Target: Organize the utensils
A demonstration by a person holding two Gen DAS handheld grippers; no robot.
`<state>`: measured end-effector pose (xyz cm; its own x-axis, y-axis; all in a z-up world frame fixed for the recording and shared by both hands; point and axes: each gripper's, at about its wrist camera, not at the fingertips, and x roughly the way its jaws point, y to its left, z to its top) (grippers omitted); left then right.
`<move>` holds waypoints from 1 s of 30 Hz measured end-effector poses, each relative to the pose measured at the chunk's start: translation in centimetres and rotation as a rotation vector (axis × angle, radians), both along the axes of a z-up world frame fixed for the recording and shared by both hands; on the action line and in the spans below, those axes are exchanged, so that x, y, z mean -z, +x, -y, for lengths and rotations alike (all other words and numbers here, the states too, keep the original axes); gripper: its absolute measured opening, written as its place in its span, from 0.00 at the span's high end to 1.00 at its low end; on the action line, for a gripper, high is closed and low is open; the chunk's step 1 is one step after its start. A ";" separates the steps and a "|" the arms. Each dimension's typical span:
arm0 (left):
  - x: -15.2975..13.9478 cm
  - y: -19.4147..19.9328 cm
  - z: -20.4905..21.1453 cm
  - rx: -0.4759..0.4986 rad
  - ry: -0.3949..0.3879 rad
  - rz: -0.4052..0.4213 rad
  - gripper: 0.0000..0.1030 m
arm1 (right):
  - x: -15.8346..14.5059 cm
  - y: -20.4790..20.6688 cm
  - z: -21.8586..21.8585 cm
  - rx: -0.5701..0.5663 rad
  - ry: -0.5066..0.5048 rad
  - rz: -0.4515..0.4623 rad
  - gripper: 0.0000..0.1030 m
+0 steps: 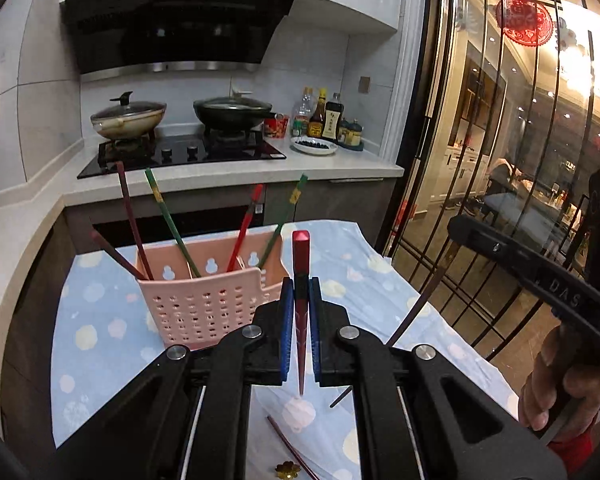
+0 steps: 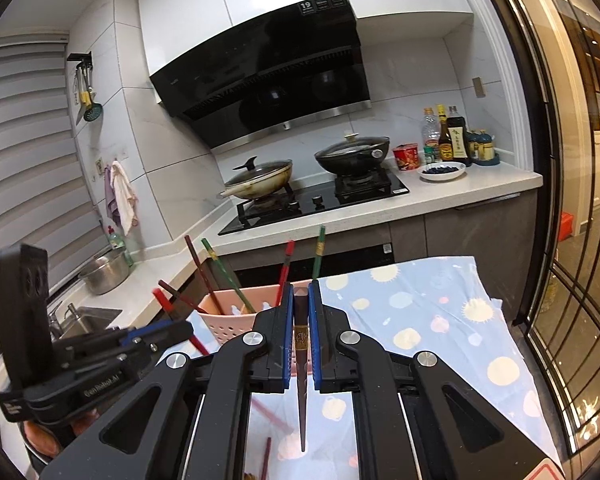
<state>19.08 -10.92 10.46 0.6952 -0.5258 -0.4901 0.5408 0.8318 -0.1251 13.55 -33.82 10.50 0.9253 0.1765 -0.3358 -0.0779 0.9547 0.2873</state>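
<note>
Standing in pink basket (image 1: 204, 304): five chopsticks (image 1: 172, 224).

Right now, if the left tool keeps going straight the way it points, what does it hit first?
Most likely the pink basket, just ahead and slightly left of the left tool, which holds a red chopstick; depth is uncertain.

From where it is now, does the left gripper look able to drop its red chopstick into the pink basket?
Probably yes. The left gripper holds the red chopstick just in front of the pink basket, whose top is open; only the chopsticks already leaning inside crowd it.
</note>
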 end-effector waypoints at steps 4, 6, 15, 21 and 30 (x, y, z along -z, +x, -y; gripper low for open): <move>-1.8 0.0 -0.3 -0.013 -0.013 0.045 0.93 | -1.0 0.9 -1.0 -0.017 -0.010 0.016 0.93; -2.3 0.3 -0.3 -0.020 -0.016 0.061 0.93 | -1.7 1.4 -1.2 -0.018 -0.011 0.026 0.93; -5.6 2.8 -1.3 -0.072 -0.003 0.123 0.93 | -5.6 5.6 -1.7 -0.043 0.017 0.057 0.93; -8.5 4.6 -1.6 -0.097 -0.006 0.174 0.93 | -8.5 8.3 -2.7 -0.051 0.021 0.105 0.93; -10.1 8.6 -1.5 -0.120 -0.012 0.186 0.93 | -9.8 13.0 -5.1 -0.049 -0.008 0.116 0.93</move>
